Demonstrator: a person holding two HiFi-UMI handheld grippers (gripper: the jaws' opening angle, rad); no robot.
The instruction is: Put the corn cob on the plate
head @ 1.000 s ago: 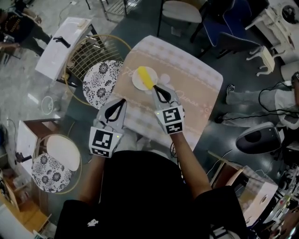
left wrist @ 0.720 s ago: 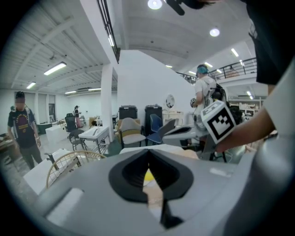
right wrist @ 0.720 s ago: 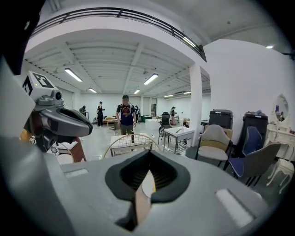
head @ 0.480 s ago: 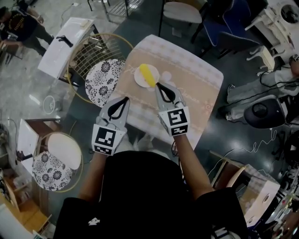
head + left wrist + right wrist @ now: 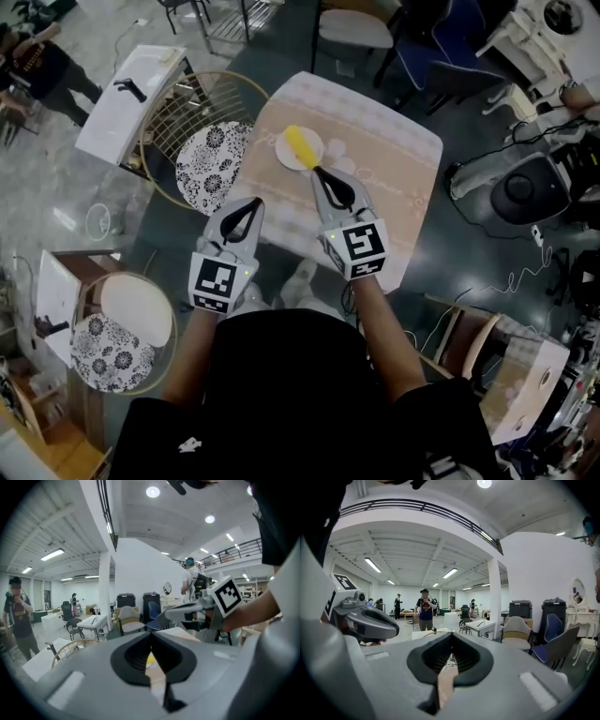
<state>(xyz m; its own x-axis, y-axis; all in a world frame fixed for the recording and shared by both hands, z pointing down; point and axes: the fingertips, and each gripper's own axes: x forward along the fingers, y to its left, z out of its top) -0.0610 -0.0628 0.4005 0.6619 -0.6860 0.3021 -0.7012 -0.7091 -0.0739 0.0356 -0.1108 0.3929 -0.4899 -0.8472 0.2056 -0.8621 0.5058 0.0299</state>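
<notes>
The yellow corn cob (image 5: 302,145) lies across the small white plate (image 5: 286,153) on the far left part of the cloth-covered table (image 5: 394,155). My right gripper (image 5: 320,171) is shut and holds nothing; its tip hangs just short of the cob's near end, above the table. My left gripper (image 5: 257,202) is also shut with nothing in it, over the table's near left edge. In the left gripper view a bit of the corn cob (image 5: 151,658) shows through the gap behind the left gripper's (image 5: 151,635) meeting tips. The right gripper (image 5: 451,635) shows only room beyond its tips.
A wire chair with a patterned cushion (image 5: 208,159) stands against the table's left side, with a white side table (image 5: 131,98) beyond it. A round stool (image 5: 131,309) is at the near left. Chairs (image 5: 356,26) stand at the far side. A person (image 5: 425,609) stands across the room.
Both grippers have risen and drawn back a little from the plate, still shut. The corn cob stays on the plate.
</notes>
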